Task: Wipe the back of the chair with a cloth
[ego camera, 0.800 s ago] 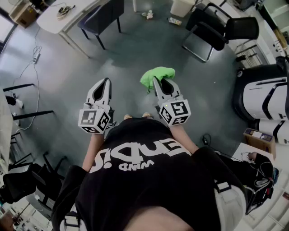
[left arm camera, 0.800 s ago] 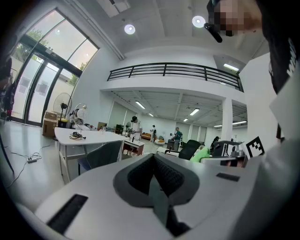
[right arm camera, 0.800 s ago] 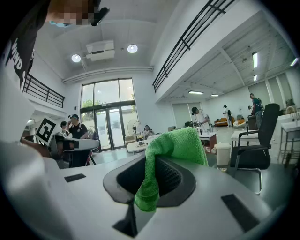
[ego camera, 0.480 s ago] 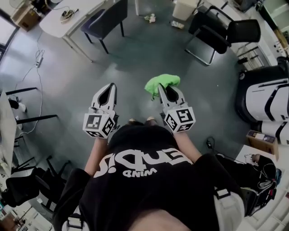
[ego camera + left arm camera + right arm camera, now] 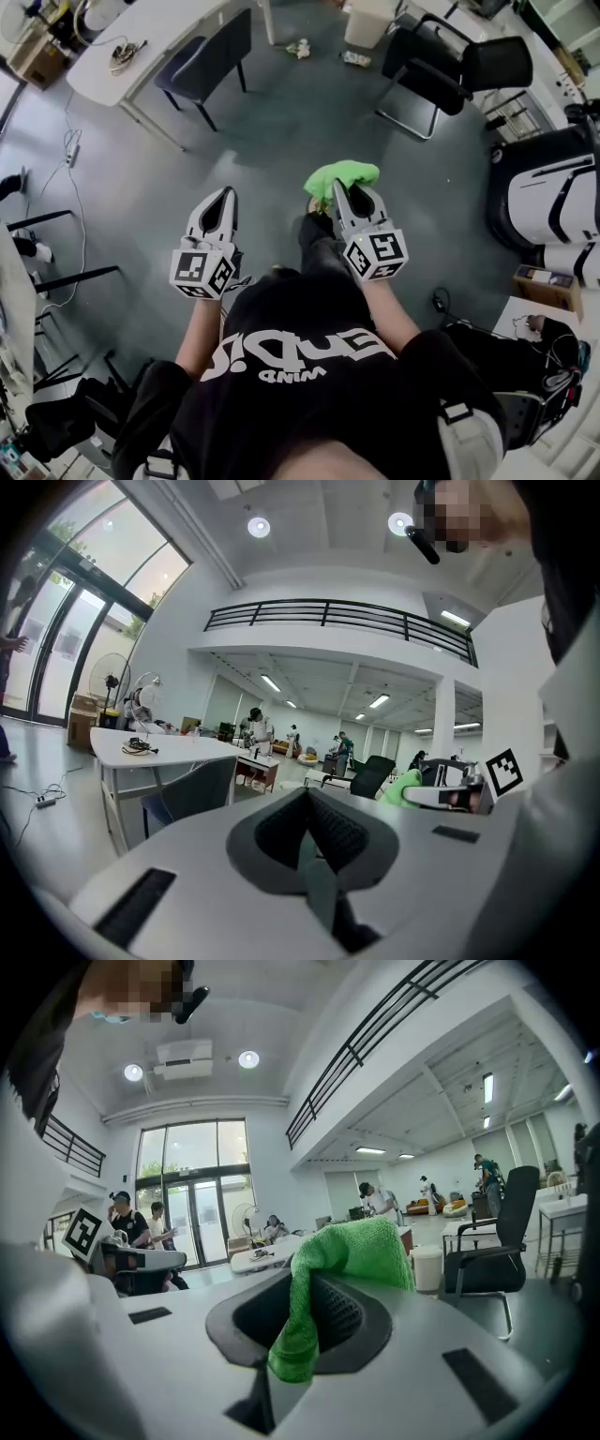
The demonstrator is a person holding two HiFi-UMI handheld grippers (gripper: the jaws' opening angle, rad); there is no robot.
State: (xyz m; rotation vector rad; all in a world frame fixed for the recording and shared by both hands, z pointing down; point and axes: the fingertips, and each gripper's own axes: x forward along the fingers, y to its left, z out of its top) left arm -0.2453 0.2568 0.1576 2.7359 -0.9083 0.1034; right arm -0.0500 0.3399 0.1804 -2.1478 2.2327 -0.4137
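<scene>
Cloth (image 5: 343,175), bright green, sat clamped between the closed jaws of the right tool (image 5: 345,190), its bunched bulk draped over the tip and a loose end hanging down between the jaws. The left tool (image 5: 224,194) was held level beside it, jaws pressed together with nothing between them. Both were held out above the grey floor (image 5: 141,187). A black chair (image 5: 441,70) with armrests stood well ahead on the right. A blue chair (image 5: 208,49) stood against a white bench (image 5: 150,33) on the left. Neither chair was touched by the cloth.
</scene>
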